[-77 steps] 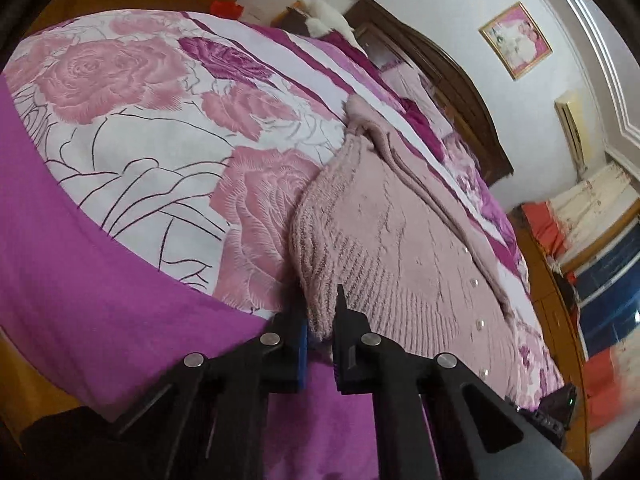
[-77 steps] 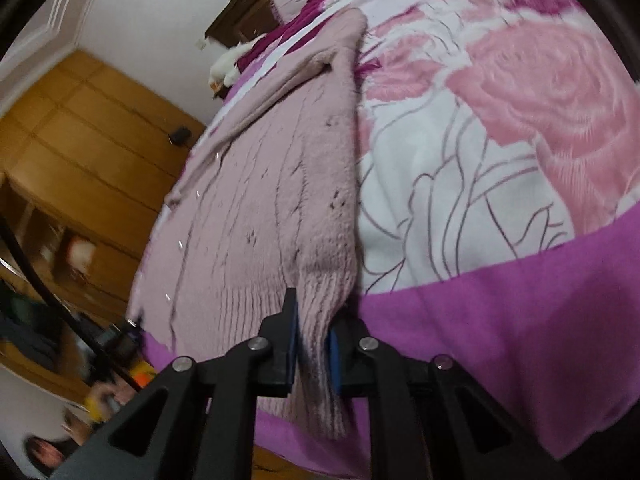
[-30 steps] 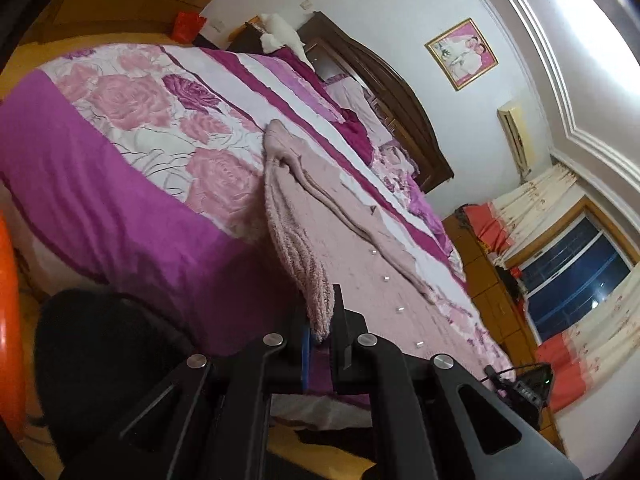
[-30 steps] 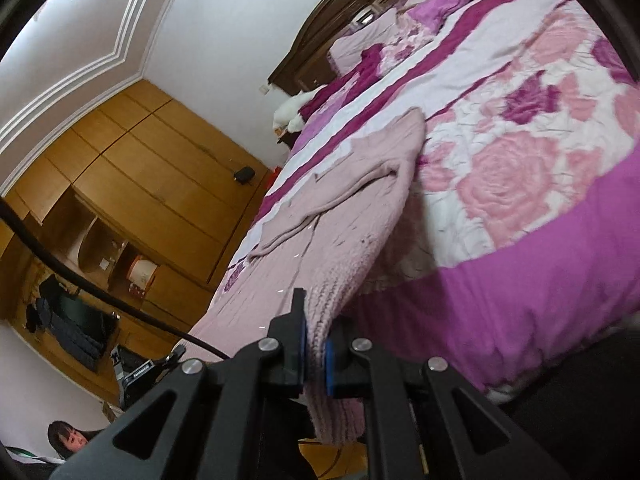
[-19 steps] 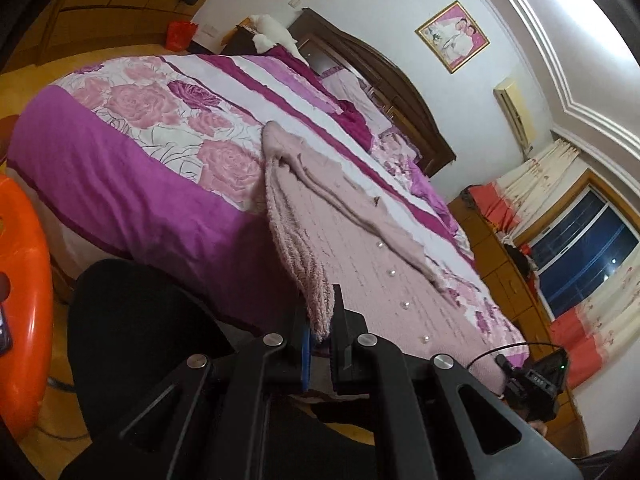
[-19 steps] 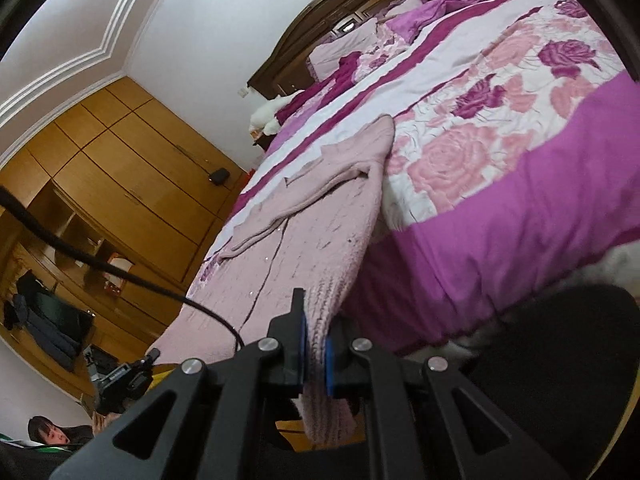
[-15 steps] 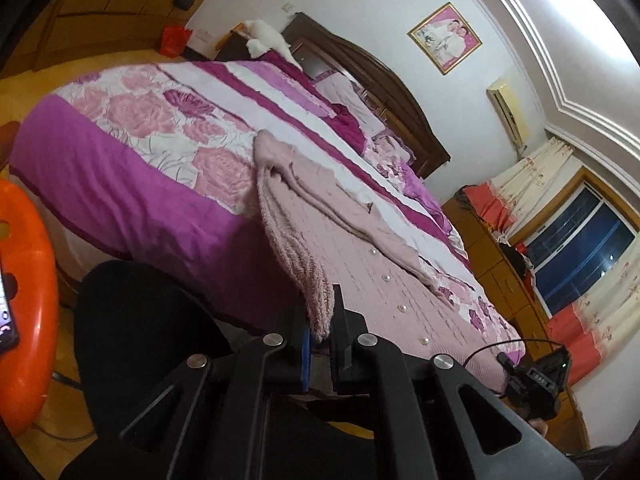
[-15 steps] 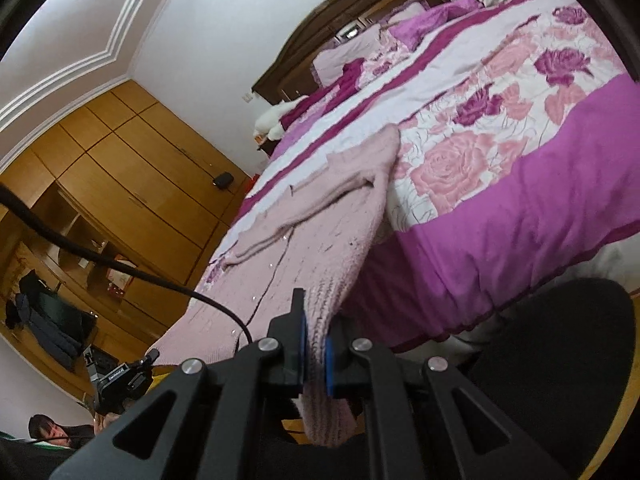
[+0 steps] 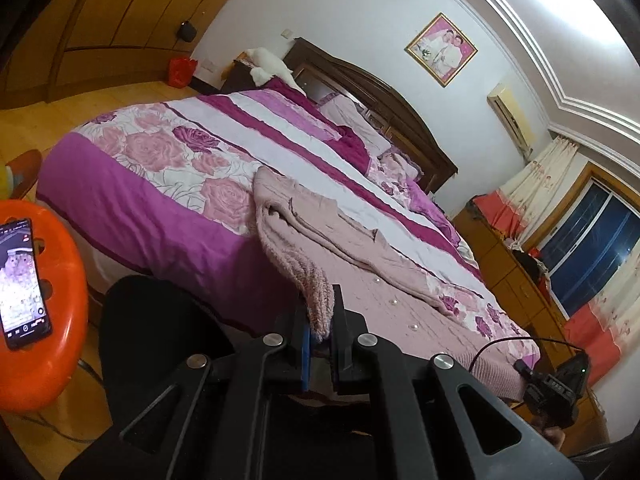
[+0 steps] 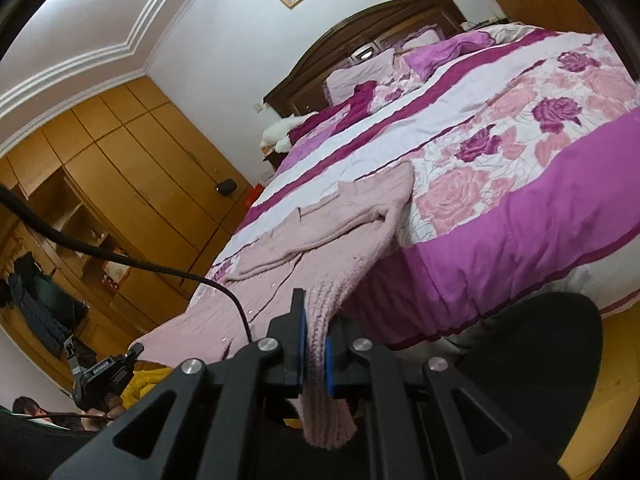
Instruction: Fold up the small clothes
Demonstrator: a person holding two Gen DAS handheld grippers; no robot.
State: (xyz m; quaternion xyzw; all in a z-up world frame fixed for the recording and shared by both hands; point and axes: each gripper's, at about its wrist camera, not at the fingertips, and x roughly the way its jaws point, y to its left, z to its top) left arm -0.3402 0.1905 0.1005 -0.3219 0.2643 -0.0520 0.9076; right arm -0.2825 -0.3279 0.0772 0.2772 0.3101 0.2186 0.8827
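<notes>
A pale pink knitted cardigan (image 9: 360, 264) with small pearl buttons stretches from the bed's foot toward me, a sleeve folded across its chest. My left gripper (image 9: 320, 332) is shut on one corner of its ribbed hem. My right gripper (image 10: 316, 344) is shut on the other hem corner, and a strip of the cardigan (image 10: 320, 256) hangs down below its jaws. The hem is lifted off the bed while the shoulders still rest on the rose-patterned quilt (image 9: 168, 152). Each gripper shows small at the far edge of the other's view.
The bed (image 10: 520, 216) has a purple band at its foot and a dark wooden headboard (image 9: 384, 104). An orange stool (image 9: 44, 344) with a phone (image 9: 20, 284) on it stands at the left. Wooden wardrobes (image 10: 132, 184) line one wall. A black chair back (image 9: 160, 340) sits below the grippers.
Both grippers have drawn back from the bed and risen, pulling the cardigan's hem off the foot of the bed. The bed looks farther away, and the stool with the phone has come into view.
</notes>
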